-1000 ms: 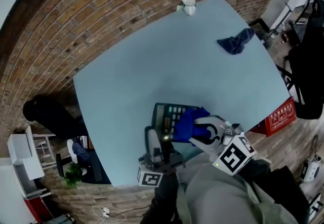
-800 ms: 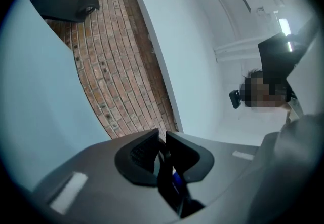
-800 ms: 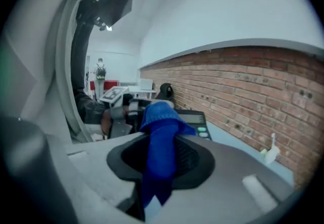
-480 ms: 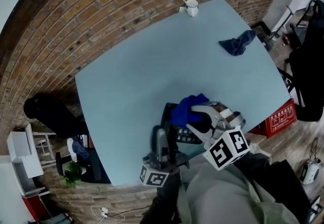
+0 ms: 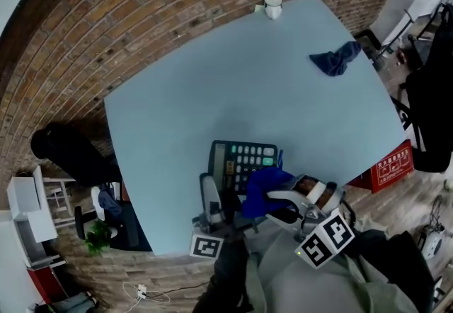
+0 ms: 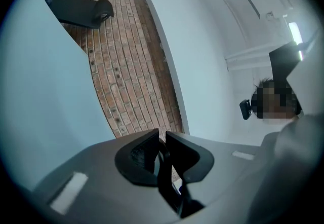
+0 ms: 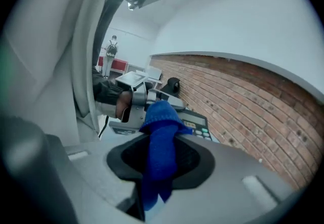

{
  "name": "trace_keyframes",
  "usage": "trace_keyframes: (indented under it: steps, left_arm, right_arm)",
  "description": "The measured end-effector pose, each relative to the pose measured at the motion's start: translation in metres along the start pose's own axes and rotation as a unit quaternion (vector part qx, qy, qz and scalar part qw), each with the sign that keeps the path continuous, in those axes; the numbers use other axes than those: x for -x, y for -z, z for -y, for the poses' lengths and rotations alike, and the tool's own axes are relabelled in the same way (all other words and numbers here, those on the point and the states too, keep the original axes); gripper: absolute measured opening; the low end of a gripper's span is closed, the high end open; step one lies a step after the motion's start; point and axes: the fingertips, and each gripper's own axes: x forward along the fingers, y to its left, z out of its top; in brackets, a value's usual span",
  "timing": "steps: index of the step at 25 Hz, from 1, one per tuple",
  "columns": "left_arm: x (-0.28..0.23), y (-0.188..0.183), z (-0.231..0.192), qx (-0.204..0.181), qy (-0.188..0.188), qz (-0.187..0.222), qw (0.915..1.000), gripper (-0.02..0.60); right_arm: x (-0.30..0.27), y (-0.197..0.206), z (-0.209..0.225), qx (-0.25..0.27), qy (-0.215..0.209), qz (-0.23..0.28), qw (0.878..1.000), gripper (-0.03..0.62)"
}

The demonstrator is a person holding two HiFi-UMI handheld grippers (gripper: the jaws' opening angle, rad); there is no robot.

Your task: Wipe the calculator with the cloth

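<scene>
The dark calculator (image 5: pixel 241 161) lies near the front edge of the light blue table (image 5: pixel 177 99), with its keys and display showing. My left gripper (image 5: pixel 218 198) is shut on its near left edge; in the left gripper view (image 6: pixel 162 151) a thin dark edge (image 6: pixel 164 180) sits between the nearly closed jaws. My right gripper (image 5: pixel 277 197) is shut on a bright blue cloth (image 5: pixel 265 186) that rests at the calculator's near right corner. The right gripper view shows the cloth (image 7: pixel 161 126) sticking out past the jaws (image 7: pixel 161 157), with the calculator (image 7: pixel 195 120) and the left gripper (image 7: pixel 132 102) beyond it.
A white mug (image 5: pixel 273 6) with a spoon stands at the table's far corner. A dark blue cloth (image 5: pixel 335 59) lies crumpled near the right edge. A red box (image 5: pixel 391 161) and black gear stand on the floor at the right. A brick wall runs behind the table.
The right gripper swept the blue cloth up over the calculator, then drew it back toward me. More keys show now. The left gripper has kept its hold.
</scene>
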Motion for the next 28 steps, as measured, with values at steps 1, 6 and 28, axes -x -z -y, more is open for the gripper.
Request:
trace_keyframes:
  steps: [1,6,28]
  left_arm:
    - [0.000,-0.002,-0.001,0.007,-0.005,0.007,0.9999,0.041]
    - [0.006,-0.011,-0.013,0.053,-0.043,0.049,0.9965,0.041]
    - [0.012,-0.019,-0.007,0.103,-0.009,0.064,0.9925,0.040]
  right_arm:
    - [0.004,0.001,0.000,0.016,0.016,-0.005,1.000,0.110]
    - [0.013,0.004,-0.001,0.175,0.122,-0.039,0.976,0.110]
    - [0.032,0.009,0.005,0.042,0.104,0.102,0.988,0.110]
